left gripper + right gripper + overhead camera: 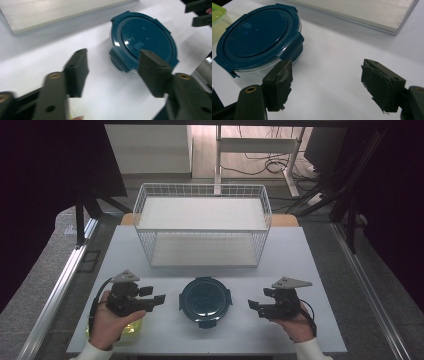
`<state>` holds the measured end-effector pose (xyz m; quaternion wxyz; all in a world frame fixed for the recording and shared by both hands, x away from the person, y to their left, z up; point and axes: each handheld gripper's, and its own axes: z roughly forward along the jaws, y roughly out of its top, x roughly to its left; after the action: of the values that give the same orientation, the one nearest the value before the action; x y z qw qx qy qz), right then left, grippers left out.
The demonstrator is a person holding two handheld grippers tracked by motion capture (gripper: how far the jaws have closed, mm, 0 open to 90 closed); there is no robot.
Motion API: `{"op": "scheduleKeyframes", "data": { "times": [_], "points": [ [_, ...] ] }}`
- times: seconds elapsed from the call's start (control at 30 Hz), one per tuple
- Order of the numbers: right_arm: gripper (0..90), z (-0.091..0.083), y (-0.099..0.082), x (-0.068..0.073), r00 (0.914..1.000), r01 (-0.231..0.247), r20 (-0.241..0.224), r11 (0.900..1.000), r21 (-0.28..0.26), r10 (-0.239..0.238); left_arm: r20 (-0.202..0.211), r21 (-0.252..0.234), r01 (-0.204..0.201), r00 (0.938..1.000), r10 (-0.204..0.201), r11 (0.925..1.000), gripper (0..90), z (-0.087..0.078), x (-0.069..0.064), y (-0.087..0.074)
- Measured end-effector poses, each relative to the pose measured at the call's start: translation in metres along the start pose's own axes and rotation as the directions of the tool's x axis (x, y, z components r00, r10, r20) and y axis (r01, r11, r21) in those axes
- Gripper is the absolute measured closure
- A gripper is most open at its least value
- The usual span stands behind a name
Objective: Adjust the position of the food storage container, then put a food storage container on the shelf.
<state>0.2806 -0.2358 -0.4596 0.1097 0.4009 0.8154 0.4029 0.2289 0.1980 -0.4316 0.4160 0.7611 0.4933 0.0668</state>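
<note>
Yellow-green container mostly hidden under left hand; cut off at edge in right gripper view.

Your white worktop stands on grey carpet. At twelve o'clock, beyond it, you see a pale wooden floor with a white desk frame and loose black cables. Dark curtains hang at nine and three o'clock; metal rails flank you.

One round dark-blue lidded plastic container sits on the white table — and one yellow-green plastic container. One white wire two-tier rack — two black claws.
</note>
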Motion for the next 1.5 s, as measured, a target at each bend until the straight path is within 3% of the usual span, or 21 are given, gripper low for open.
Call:
{"op": "scheduleKeyframes", "data": {
  "times": [0.07,0.2,0.33,0.6,0.77,0.8,1.13,1.33,1.5],
  "points": [
    [24.6,0.0,0.0,-0.001,1.0,-0.004,-0.003,1.0,-0.001,0.004,-0.005,-0.014,0.035,0.9994,-0.035,0.9993,31.7,-0.006,-0.003,-0.007],
    [24.1,0.001,0.001,-0.001,1.0,-0.004,-0.008,1.0,-0.002,0.004,0.0,-0.016,0.085,0.9964,-0.085,0.9963,25.9,-0.008,-0.009,-0.018],
    [23.5,0.002,0.002,-0.003,0.9998,-0.006,-0.021,1.0,-0.002,0.006,0.048,-0.006,0.137,0.9895,-0.137,0.9906,21.4,-0.002,-0.015,-0.03],
    [22.3,0.002,0.005,-0.005,0.9996,-0.013,-0.024,0.9997,-0.02,0.013,0.085,-0.011,0.148,0.9855,-0.147,0.9889,18.5,0.009,-0.017,-0.034],
    [18.8,0.003,0.007,-0.001,0.9987,-0.004,-0.05,0.999,-0.045,0.001,0.091,-0.044,0.18,0.9803,-0.175,0.9828,11.8,0.015,-0.022,-0.038],
    [16.9,0.004,0.009,0.002,0.9969,-0.011,-0.078,0.9982,-0.059,0.006,0.094,-0.05,0.183,0.9796,-0.178,0.9819,11.8,0.016,-0.023,-0.038],
    [15.8,0.001,0.01,0.012,0.9934,-0.006,-0.115,0.9963,-0.086,-0.004,0.091,-0.072,0.154,0.9848,-0.148,0.9854,12.8,0.017,-0.029,-0.033],
    [15.8,0.0,0.011,0.016,0.9934,-0.004,-0.115,0.9962,-0.087,-0.006,0.097,-0.071,0.134,0.9872,-0.127,0.9884,14.0,0.02,-0.033,-0.031],
    [14.0,0.0,0.015,0.019,0.9889,-0.043,-0.145,0.9956,-0.083,0.03,0.123,-0.069,0.202,0.9735,-0.193,0.977,14.0,0.031,-0.026,-0.025]
  ]
}}
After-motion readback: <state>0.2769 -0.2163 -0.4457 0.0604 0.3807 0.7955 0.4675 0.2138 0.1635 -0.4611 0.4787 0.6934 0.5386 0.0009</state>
